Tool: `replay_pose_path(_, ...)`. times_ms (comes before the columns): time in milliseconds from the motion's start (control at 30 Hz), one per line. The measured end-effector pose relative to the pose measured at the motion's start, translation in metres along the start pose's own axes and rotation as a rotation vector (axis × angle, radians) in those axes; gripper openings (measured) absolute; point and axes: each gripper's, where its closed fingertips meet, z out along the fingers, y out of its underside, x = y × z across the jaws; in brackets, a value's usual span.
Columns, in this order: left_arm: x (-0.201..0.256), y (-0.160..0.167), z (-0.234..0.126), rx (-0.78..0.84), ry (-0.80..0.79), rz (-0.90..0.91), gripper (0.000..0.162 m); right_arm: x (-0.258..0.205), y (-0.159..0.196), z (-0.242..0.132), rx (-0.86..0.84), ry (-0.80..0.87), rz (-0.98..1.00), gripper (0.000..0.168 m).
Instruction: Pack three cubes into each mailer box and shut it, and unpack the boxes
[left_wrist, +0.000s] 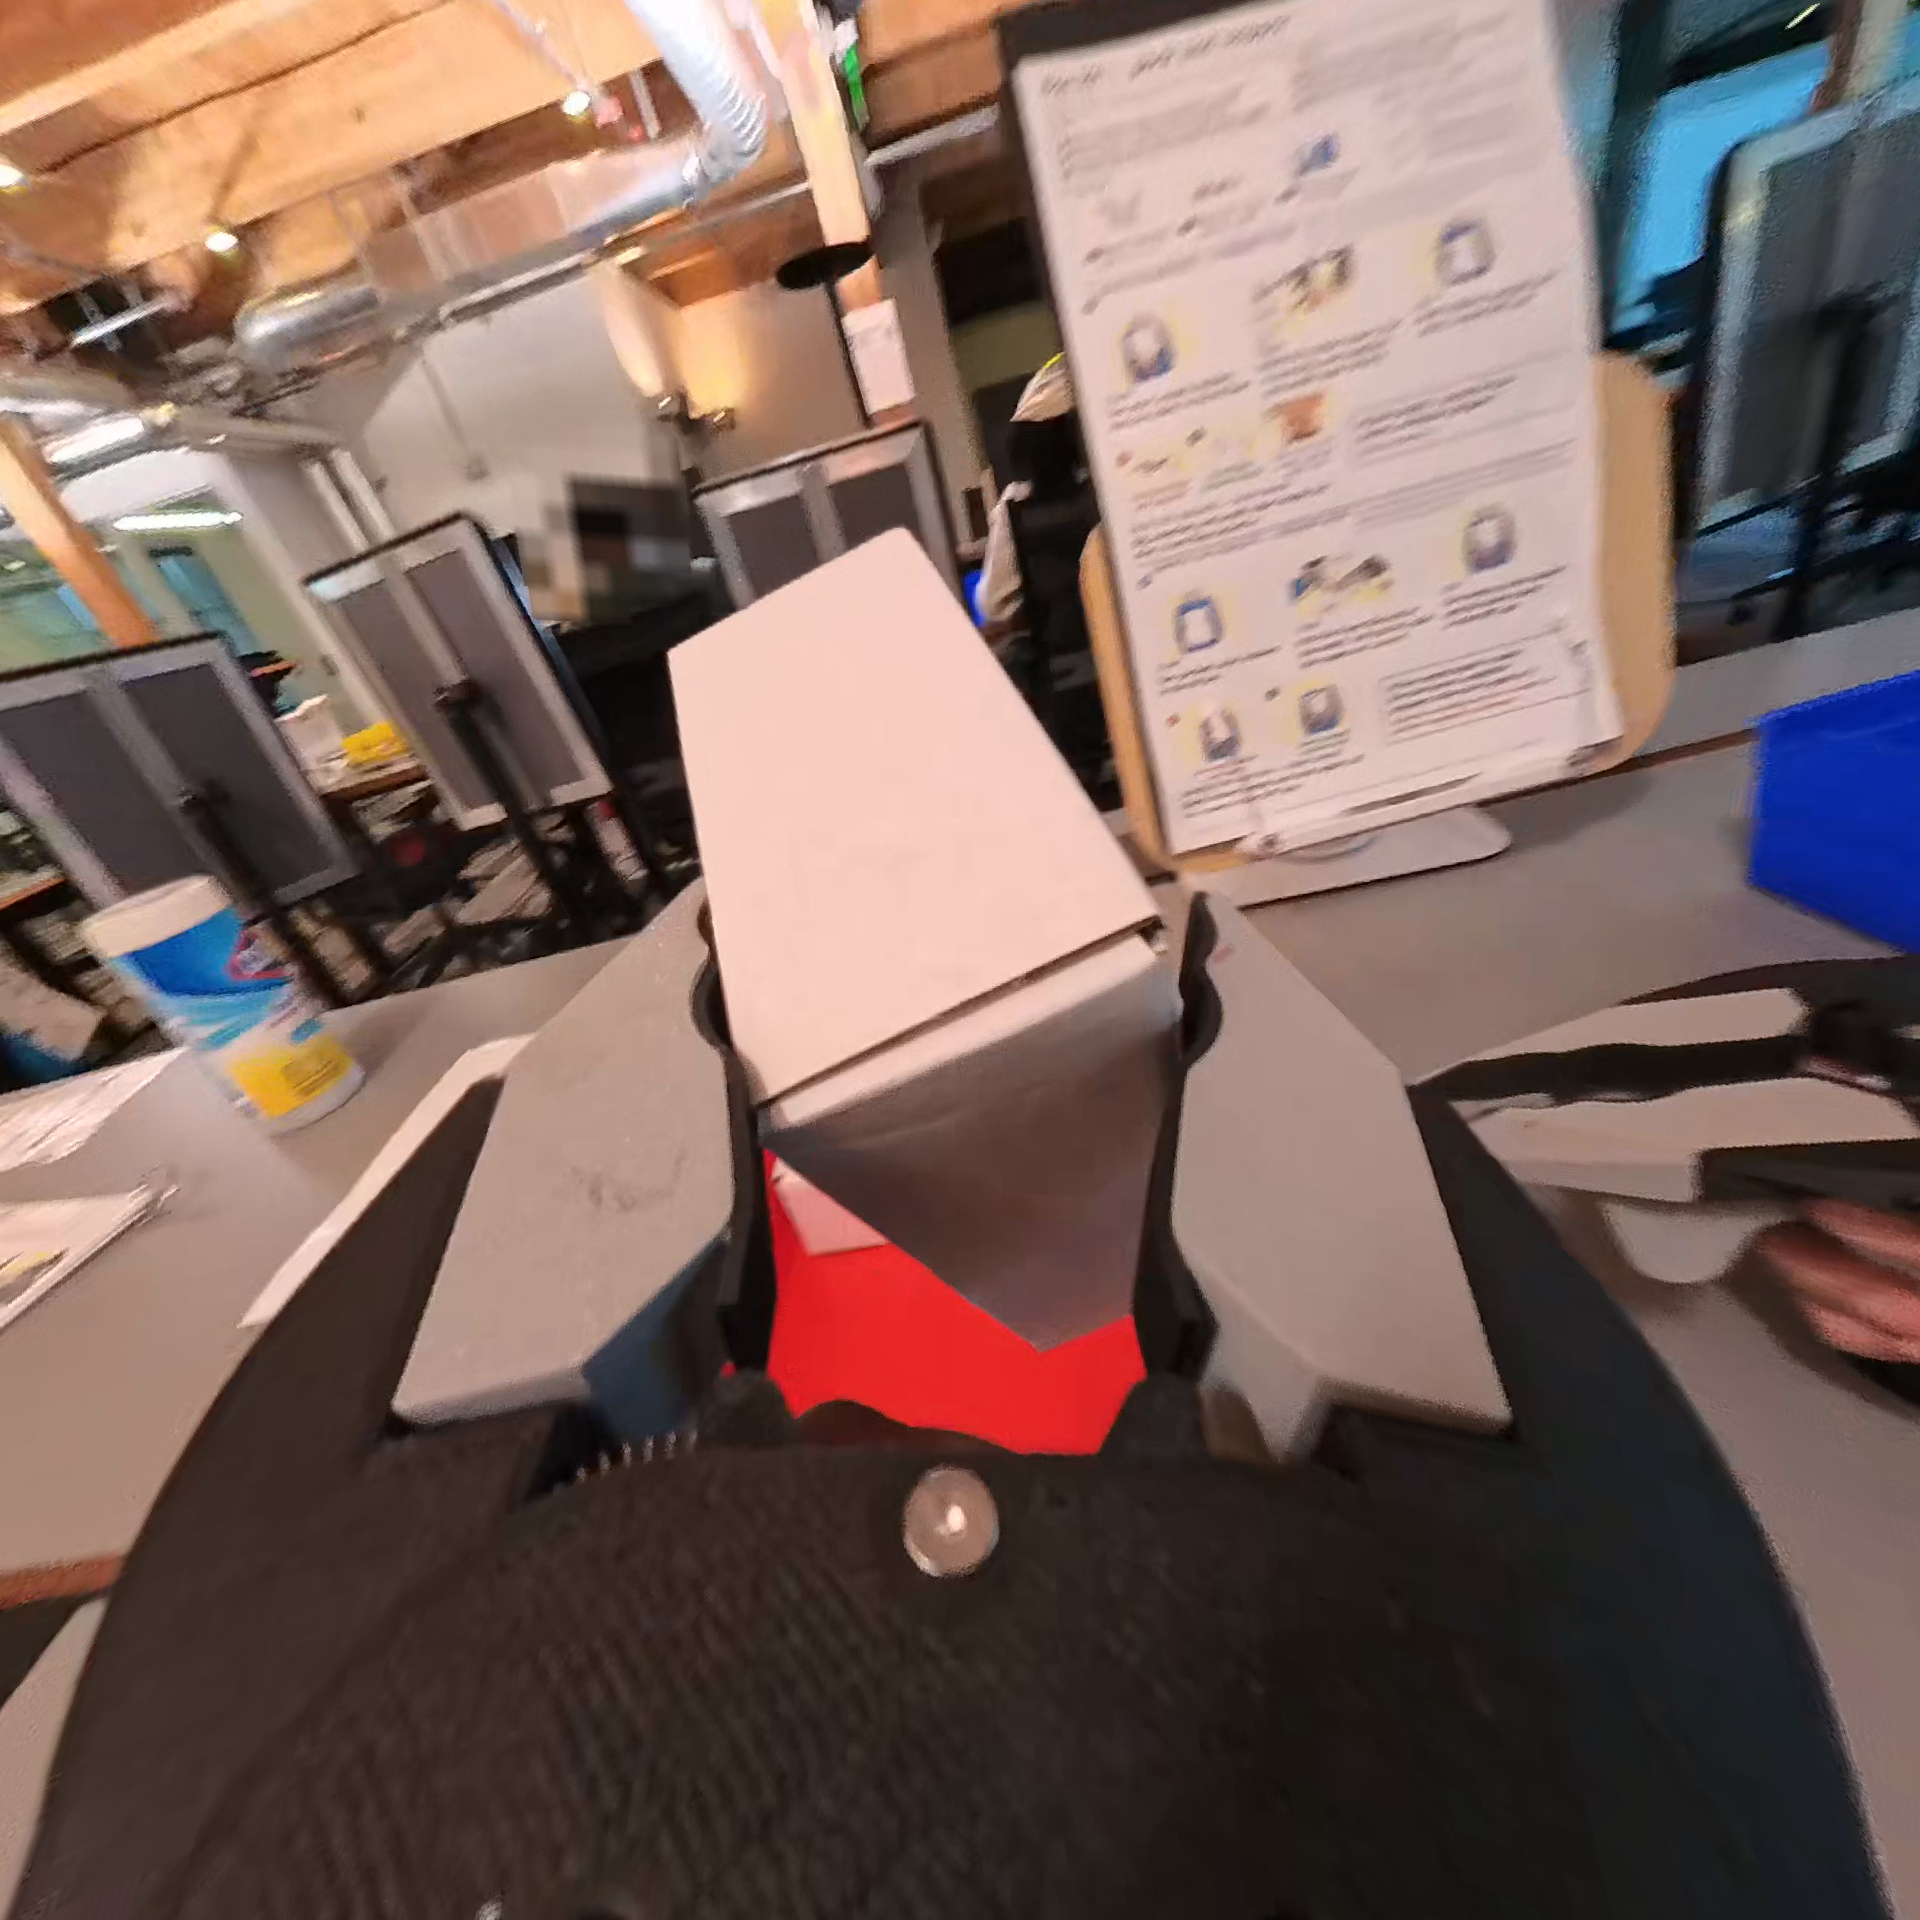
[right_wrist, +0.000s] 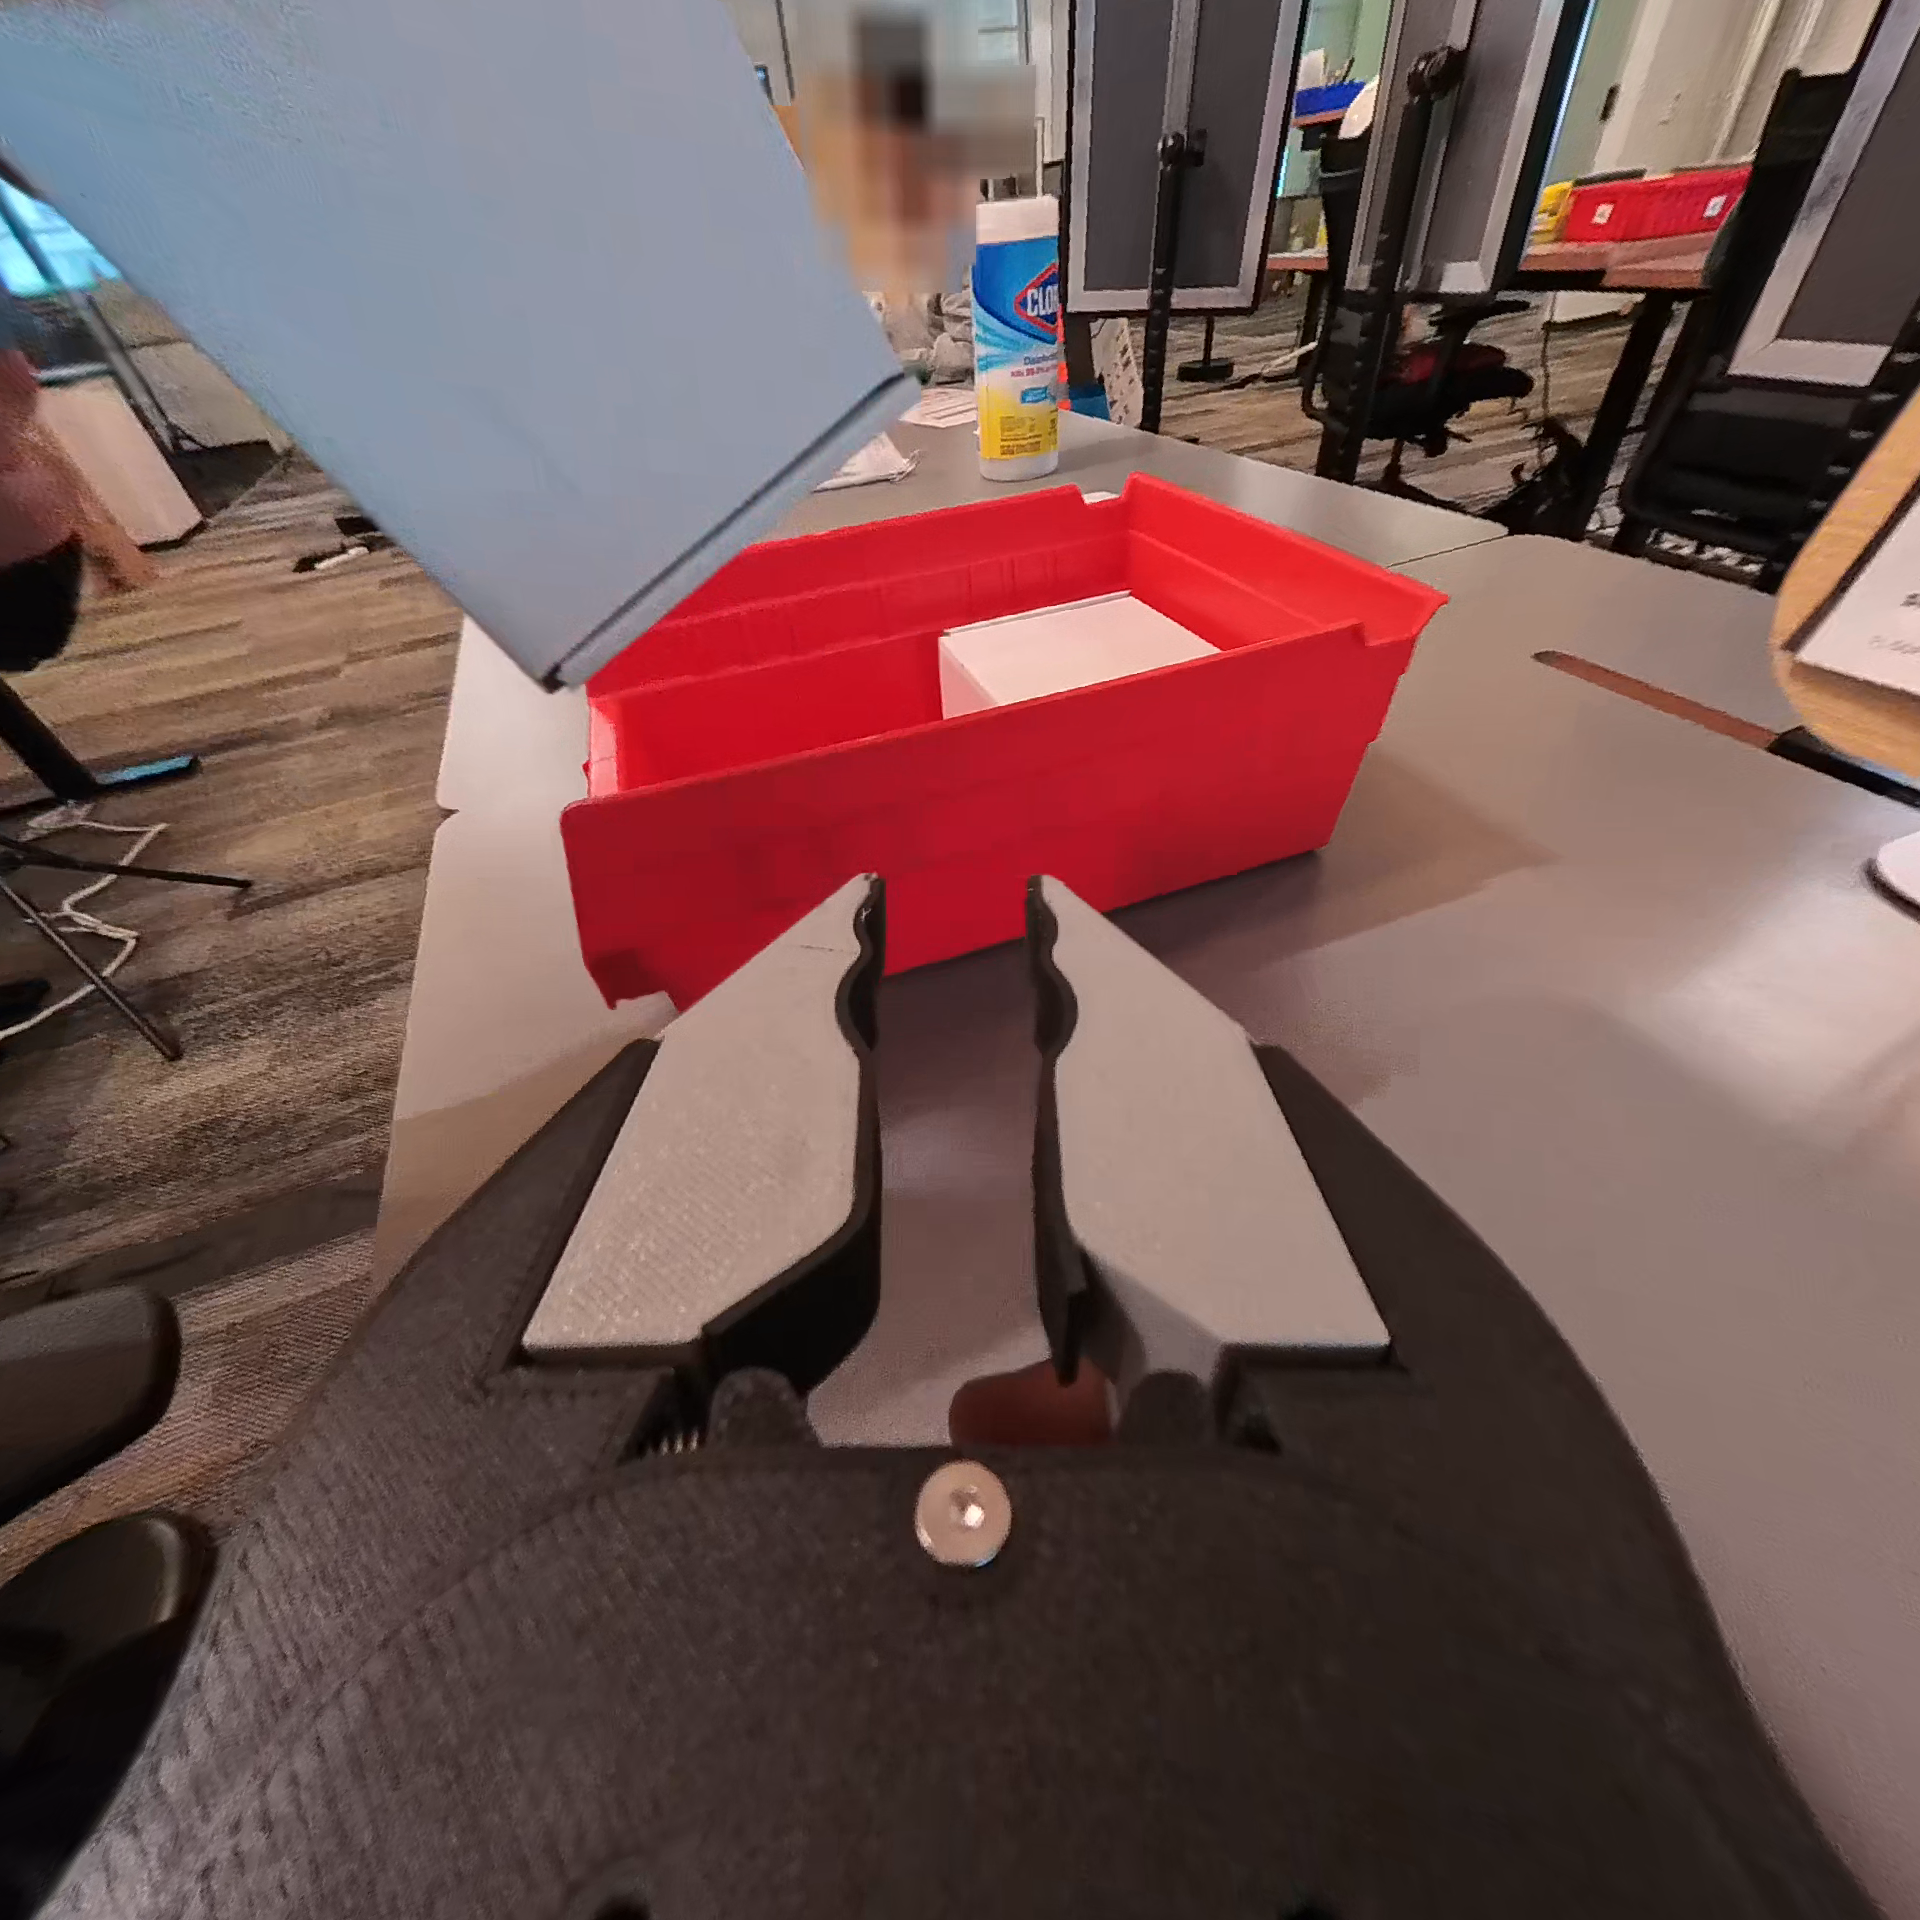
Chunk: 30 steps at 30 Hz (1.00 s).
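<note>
My left gripper (left_wrist: 951, 914) is shut on a closed white mailer box (left_wrist: 904, 790) and holds it tilted in the air. Below it shows the red bin (left_wrist: 935, 1361). In the right wrist view the same box (right_wrist: 447, 291) hangs over the left end of the red bin (right_wrist: 935, 831). A second white box (right_wrist: 1070, 644) lies in that bin towards its right end. My right gripper (right_wrist: 954, 904) is open and empty, low over the grey table (right_wrist: 1507, 1039), just in front of the bin. It also shows at the right of the left wrist view (left_wrist: 1538, 1091). No cubes show.
A wipes canister (right_wrist: 1018, 343) stands behind the red bin, near the table's far edge. An instruction sheet on a stand (left_wrist: 1330, 436) and a blue bin (left_wrist: 1839, 810) stand at the back right. Papers (left_wrist: 62, 1226) lie at the left. The table's left edge drops to the floor (right_wrist: 208, 727).
</note>
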Motion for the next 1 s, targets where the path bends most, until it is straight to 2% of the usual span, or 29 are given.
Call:
replay_pose_path(133, 0.048, -0.02, -0.008, 0.08, 0.154, -0.037, 0.085, 0.004, -0.005, -0.028, 0.036, 0.026, -0.031, 0.024)
replay_pose_path(233, 0.092, -0.015, -0.005, 0.081, 0.279, -0.07, 0.086, 0.012, -0.001, -0.055, 0.058, 0.059, -0.036, 0.023)
replay_pose_path(467, 0.164, 0.034, 0.026, 0.015, 0.393, -0.193, 0.085, 0.028, 0.007, -0.114, 0.115, 0.122, -0.01, 0.022)
replay_pose_path(600, 0.194, 0.072, 0.046, -0.062, 0.416, -0.319, 0.086, 0.045, 0.011, -0.127, 0.051, 0.212, -0.072, 0.022)
replay_pose_path(667, 0.202, 0.091, 0.055, -0.093, 0.392, -0.38, 0.087, 0.052, 0.014, -0.13, 0.0, 0.241, -0.087, 0.024)
replay_pose_path(767, 0.2, 0.098, 0.059, -0.12, 0.413, -0.47, 0.088, 0.063, 0.018, -0.14, -0.082, 0.294, -0.113, 0.026)
replay_pose_path(1000, 0.173, 0.097, 0.046, -0.247, 0.531, -0.436, 0.09, 0.072, 0.018, -0.161, -0.17, 0.358, -0.147, 0.032)
